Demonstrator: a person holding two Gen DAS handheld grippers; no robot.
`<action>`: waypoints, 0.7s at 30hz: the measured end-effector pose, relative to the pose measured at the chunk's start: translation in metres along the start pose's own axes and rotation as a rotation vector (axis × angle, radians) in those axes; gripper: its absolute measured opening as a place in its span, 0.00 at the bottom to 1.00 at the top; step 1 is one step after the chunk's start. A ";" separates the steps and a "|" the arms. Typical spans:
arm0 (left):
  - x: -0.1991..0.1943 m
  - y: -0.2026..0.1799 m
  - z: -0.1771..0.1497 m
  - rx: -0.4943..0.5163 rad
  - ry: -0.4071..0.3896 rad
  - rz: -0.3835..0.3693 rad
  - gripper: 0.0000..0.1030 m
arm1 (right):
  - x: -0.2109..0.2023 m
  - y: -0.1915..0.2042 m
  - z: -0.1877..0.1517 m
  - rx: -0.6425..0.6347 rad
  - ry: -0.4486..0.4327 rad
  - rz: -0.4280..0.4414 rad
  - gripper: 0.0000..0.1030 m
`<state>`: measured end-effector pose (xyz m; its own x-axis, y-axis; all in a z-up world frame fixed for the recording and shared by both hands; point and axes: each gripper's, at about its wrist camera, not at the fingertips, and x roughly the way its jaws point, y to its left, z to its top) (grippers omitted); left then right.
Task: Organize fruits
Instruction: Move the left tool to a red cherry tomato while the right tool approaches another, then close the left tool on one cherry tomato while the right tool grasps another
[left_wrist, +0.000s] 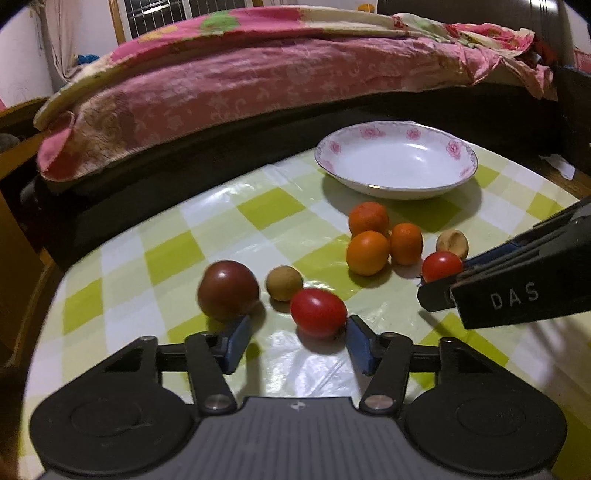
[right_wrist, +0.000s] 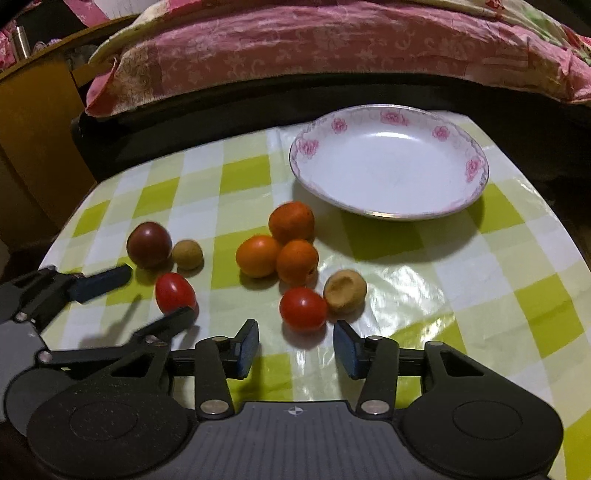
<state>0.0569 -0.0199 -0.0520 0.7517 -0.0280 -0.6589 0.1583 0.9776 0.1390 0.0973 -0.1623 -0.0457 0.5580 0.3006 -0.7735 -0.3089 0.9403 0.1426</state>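
Left gripper (left_wrist: 297, 341): jaws wide apart, blue pads low over the table, holding nothing; an oval glossy red tomato (left_wrist: 318, 313) lies just ahead, touching the right pad.
Right gripper (right_wrist: 295, 347): jaws wide, empty; a second round red tomato (right_wrist: 303, 309) sits on the cloth just beyond the gap.
Other fruit: three matte orange fruits (right_wrist: 282, 249) clustered mid-table; a dented tan fruit (right_wrist: 345, 291) touching the second tomato's right; a smooth dark purplish tomato (left_wrist: 228, 289) and a small round tan fruit (left_wrist: 284, 283) at left.
Plate (right_wrist: 476, 168): shallow white glazed china with a pink-flower rim, far right, no fruit in it.
Surface: table (right_wrist: 424, 280) under shiny green-and-white checked plastic cloth.
Room: bed with a rumpled pink floral quilt (left_wrist: 280, 70) beyond the far edge.
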 end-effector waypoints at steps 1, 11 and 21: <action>0.000 0.000 0.000 -0.006 0.001 -0.008 0.55 | 0.000 0.000 0.000 -0.006 -0.004 -0.004 0.31; 0.011 -0.005 0.013 -0.019 0.016 -0.055 0.40 | -0.001 -0.005 0.003 0.007 0.006 -0.025 0.20; 0.005 0.003 0.019 -0.095 0.033 -0.089 0.40 | -0.019 -0.006 0.007 -0.004 -0.012 -0.063 0.20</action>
<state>0.0734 -0.0207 -0.0407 0.7156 -0.1104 -0.6898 0.1611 0.9869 0.0091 0.0943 -0.1729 -0.0275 0.5854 0.2429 -0.7735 -0.2761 0.9568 0.0915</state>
